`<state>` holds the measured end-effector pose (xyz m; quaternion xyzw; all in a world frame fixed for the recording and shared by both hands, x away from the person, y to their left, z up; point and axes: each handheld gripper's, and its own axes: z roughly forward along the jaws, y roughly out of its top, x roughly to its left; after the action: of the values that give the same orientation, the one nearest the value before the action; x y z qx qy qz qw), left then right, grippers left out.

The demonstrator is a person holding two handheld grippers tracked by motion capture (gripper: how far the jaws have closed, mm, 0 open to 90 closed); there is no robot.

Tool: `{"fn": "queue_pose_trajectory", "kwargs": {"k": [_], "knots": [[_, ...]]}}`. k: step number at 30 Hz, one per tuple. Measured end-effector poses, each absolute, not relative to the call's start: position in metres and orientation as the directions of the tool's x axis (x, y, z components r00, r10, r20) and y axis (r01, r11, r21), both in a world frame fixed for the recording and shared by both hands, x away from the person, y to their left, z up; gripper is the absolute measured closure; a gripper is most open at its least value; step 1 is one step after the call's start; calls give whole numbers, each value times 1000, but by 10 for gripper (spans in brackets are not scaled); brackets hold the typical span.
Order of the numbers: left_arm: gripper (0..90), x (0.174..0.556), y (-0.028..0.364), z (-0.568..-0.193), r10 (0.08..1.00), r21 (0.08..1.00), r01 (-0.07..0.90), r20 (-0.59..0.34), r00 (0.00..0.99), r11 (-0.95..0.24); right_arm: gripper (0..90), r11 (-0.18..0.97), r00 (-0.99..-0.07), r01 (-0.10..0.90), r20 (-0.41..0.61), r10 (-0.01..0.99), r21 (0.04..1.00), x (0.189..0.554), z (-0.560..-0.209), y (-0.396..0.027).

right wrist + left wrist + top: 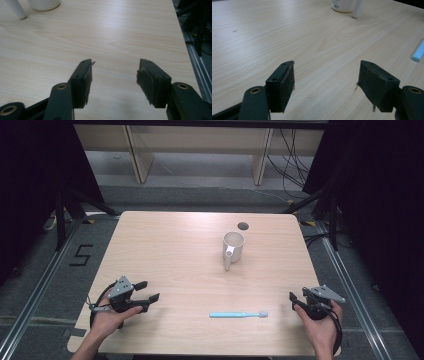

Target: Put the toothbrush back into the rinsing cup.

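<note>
A white mug (233, 246) stands right of the table's middle, its handle (228, 260) toward the person. A light blue toothbrush (238, 314) lies flat near the front edge, bristle head to the right. My left gripper (147, 291) rests low at the front left, held in a hand, open with nothing between its jaws. In the left gripper view the gripper (325, 82) faces the mug's base (342, 5), with the toothbrush's end (418, 53) at the right. My right gripper (296, 300) sits at the front right, open and empty; its own view puts it (113, 80) over bare wood, short of the mug (43, 4).
The wooden table (175, 250) has a round cable hole (243, 225) behind the mug. Dark stands and cables (320, 205) crowd the floor at the right, and pale shelving (200, 145) stands beyond the far edge.
</note>
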<state>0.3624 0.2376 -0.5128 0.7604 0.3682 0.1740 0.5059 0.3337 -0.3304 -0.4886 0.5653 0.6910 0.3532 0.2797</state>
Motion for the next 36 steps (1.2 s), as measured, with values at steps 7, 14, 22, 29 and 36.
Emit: {"fn": "queue_pose_trajectory", "kwargs": {"k": [7, 14, 22, 29, 36], "knots": [[290, 361, 236, -511, 739, 894, 388, -103, 665, -225, 453, 96, -199, 588, 28, 980, 803, 331, -486, -326], [294, 358, 236, -511, 732, 895, 383, -100, 674, -230, 448, 145, -244, 596, 7, 970, 790, 329, -481, -326], [294, 359, 235, -509, 731, 895, 382, -99, 675, -232, 445, 210, -307, 635, -7, 952, 743, 331, -479, -318], [294, 359, 234, -509, 734, 890, 389, -96, 672, -240, 445, 236, -321, 657, -17, 947, 717, 334, -475, -317], [295, 359, 236, -507, 735, 890, 388, -95, 671, -239, 461, 262, -334, 724, -9, 943, 639, 337, -465, -314]]}}
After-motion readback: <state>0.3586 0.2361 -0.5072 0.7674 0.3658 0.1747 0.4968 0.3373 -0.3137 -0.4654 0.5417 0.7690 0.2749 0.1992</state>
